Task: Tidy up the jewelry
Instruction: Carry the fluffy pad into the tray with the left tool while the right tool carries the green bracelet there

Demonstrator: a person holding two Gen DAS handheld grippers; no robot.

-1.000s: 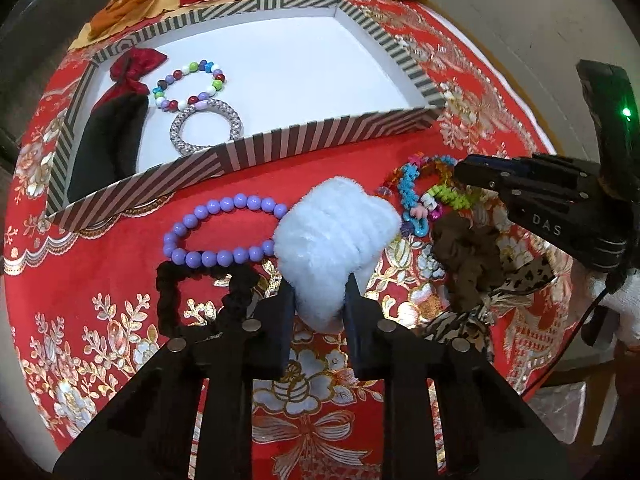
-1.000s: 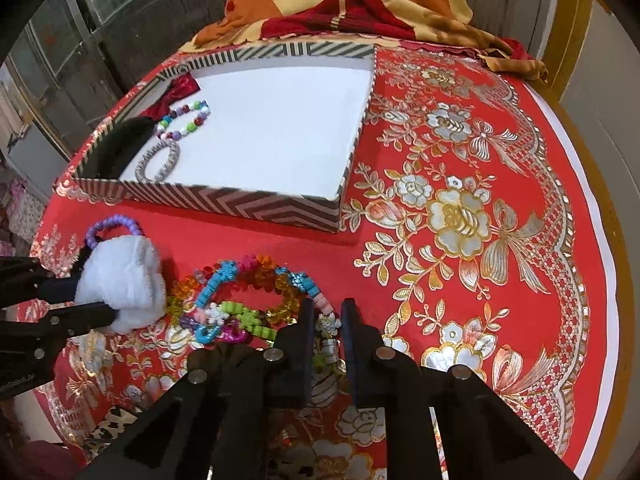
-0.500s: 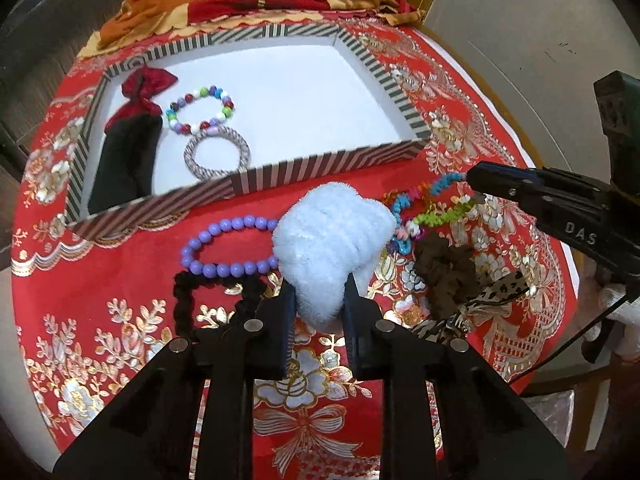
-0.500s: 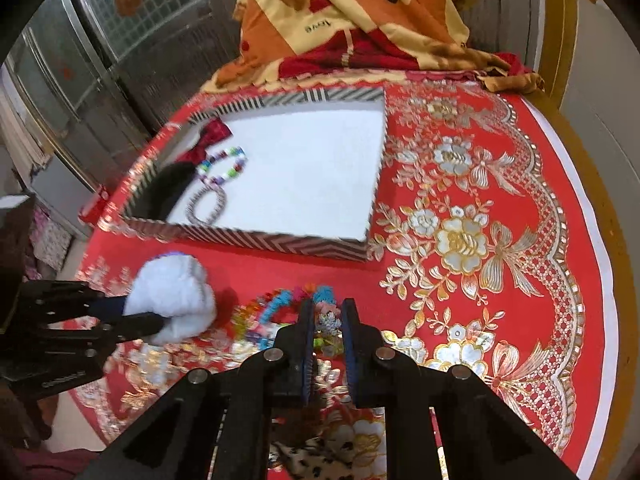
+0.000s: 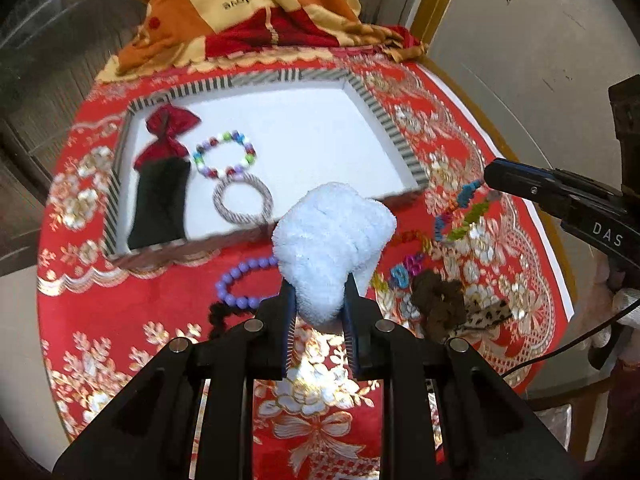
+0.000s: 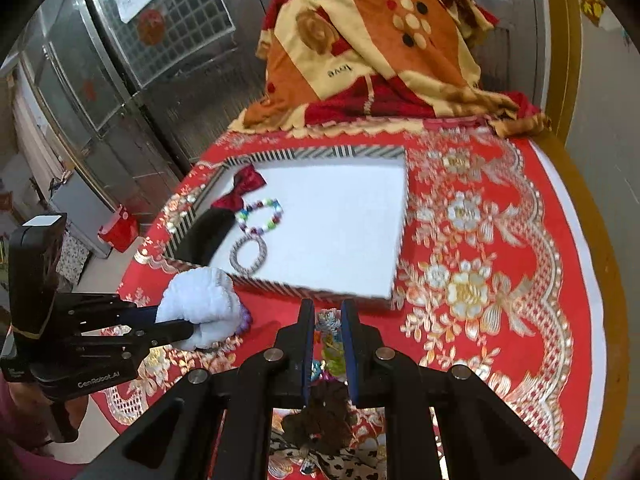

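Observation:
My left gripper (image 5: 319, 286) is shut on a fluffy white scrunchie (image 5: 332, 240), held above the red cloth just in front of the striped tray (image 5: 376, 96). The right gripper (image 6: 327, 306) is shut on a colourful bead bracelet (image 5: 464, 210), which dangles from its tip (image 5: 490, 174) down toward the cloth. In the right wrist view the left gripper (image 6: 192, 320) and scrunchie (image 6: 200, 300) sit near the tray's front left corner. The tray's white floor holds a red and black bow (image 5: 160, 184), a multicolour bead bracelet (image 5: 226, 154) and a silver bangle (image 5: 243, 199).
On the red embroidered tablecloth (image 5: 120, 292) lie a purple bead bracelet (image 5: 240, 280), a black scrunchie (image 5: 218, 316), a brown scrunchie (image 5: 440, 308) and a leopard-print piece (image 5: 488, 314). An orange blanket (image 6: 380, 48) is heaped behind the tray. The table edge curves close on the right.
Both grippers have risen. The white scrunchie has come up off the cloth, and the colourful bead bracelet has been pulled up from its heap and now hangs stretched.

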